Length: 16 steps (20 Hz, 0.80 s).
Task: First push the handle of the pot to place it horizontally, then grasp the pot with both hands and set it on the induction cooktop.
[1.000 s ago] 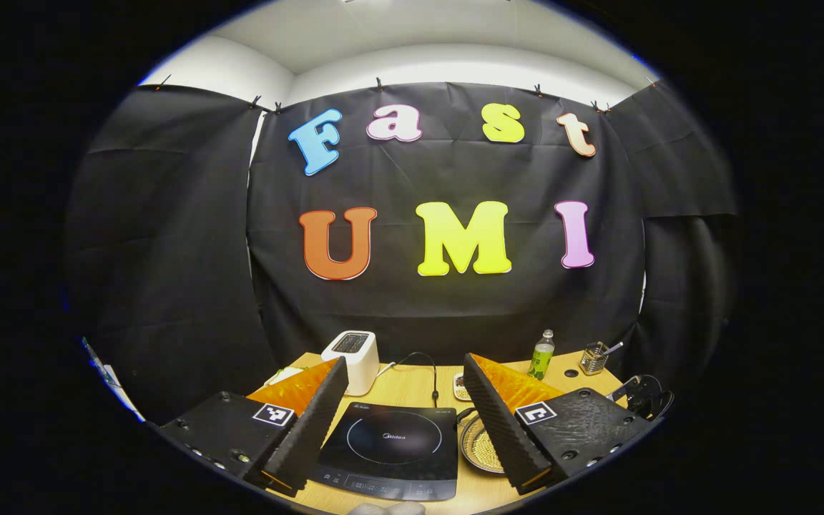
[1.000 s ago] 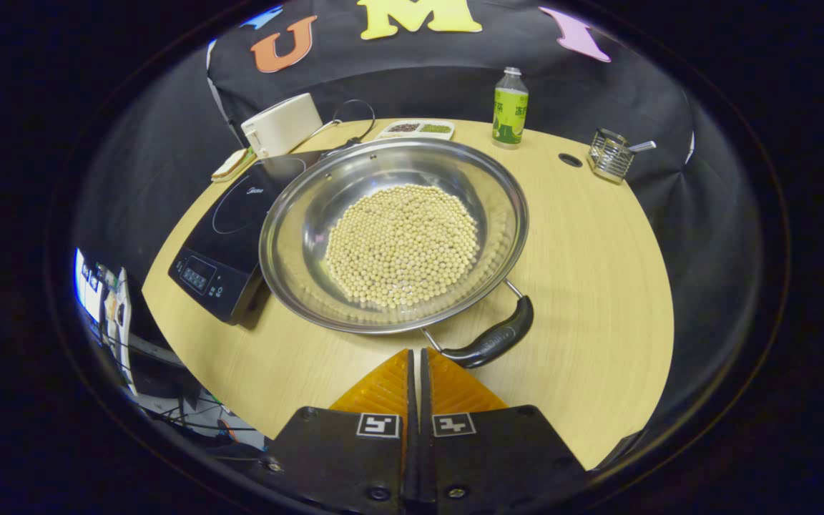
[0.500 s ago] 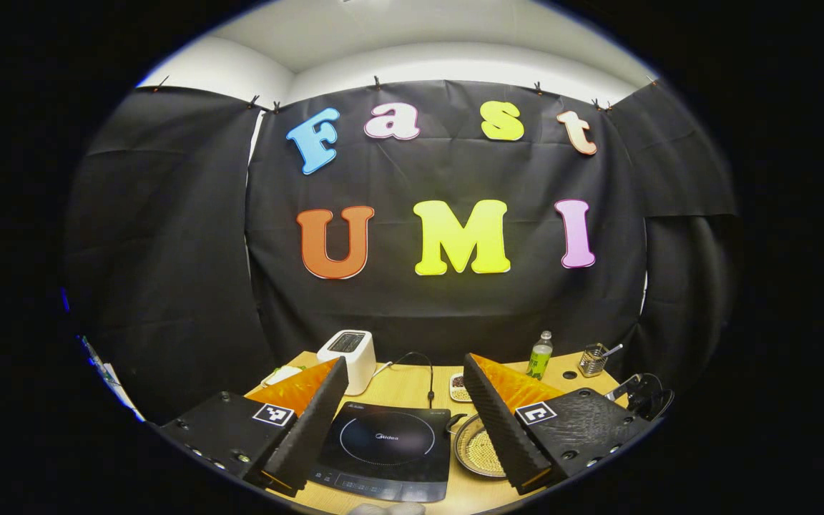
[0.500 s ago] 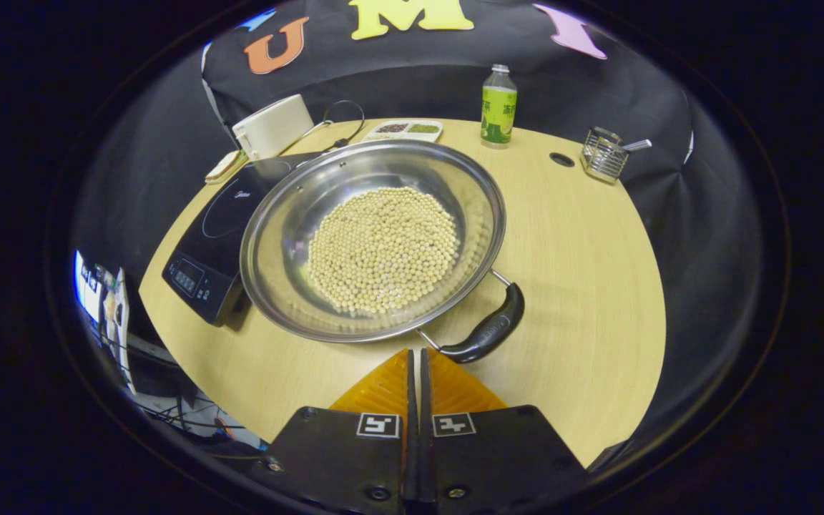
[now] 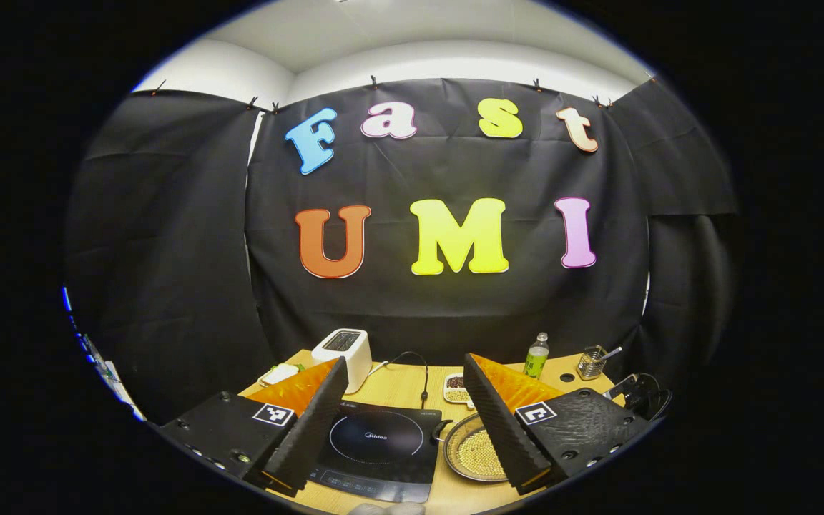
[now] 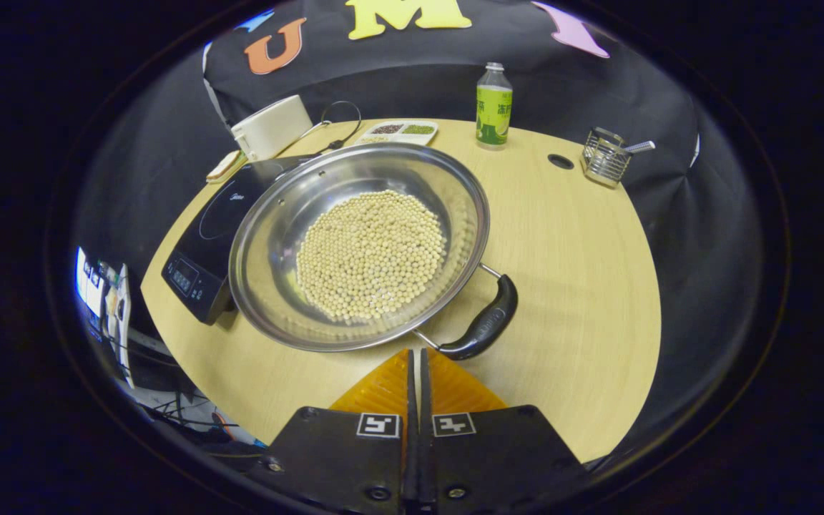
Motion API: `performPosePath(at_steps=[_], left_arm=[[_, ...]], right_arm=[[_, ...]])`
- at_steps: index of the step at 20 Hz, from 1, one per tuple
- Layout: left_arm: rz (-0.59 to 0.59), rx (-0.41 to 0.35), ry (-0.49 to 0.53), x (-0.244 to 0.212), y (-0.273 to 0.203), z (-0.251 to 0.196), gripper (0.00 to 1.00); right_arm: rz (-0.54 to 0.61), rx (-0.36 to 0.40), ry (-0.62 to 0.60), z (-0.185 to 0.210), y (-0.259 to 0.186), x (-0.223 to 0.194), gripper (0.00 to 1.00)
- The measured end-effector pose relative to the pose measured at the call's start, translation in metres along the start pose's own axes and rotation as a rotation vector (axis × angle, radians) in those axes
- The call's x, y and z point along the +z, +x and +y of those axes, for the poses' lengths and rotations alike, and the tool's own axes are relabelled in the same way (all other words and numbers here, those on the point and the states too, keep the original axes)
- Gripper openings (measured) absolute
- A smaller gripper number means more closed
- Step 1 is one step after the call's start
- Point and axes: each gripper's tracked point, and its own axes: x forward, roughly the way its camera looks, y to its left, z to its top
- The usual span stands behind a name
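My right hand-held gripper [image 6: 415, 355] has its fingers pressed together, holding nothing, and its tip sits just short of the handle [image 6: 483, 327] of the pot [image 6: 358, 243]. The handle lies just ahead and slightly to the right of that tip. Its long axis runs on a slant, near end close to my fingertips, far end angling up and to the right, so I judge it still needs a sideways push to lie horizontal. The right is clearly the nearer one for that.

The pot rests on the bench [image 6: 569, 250], full of pale beans [image 6: 369, 254], its far left rim beside or perhaps overlapping the cooktop [image 6: 204, 236]; I cannot tell which.

My left hand-held gripper [image 5: 405, 379] is spread wide and empty, held high and back. Its view gives what the right one lacks: the cooktop's [image 5: 376, 447] whole bare face, with the pot [image 5: 473, 454] to its right, partly hidden behind a finger.
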Motion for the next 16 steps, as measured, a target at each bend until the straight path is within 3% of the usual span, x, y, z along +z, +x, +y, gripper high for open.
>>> performPosePath(at_steps=[16], left_arm=[[0.023,0.139,-0.007,-0.012,-0.005,-0.029,0.96]], right_arm=[[0.005,0.033,-0.104,-0.058,0.014,0.031,0.04]])
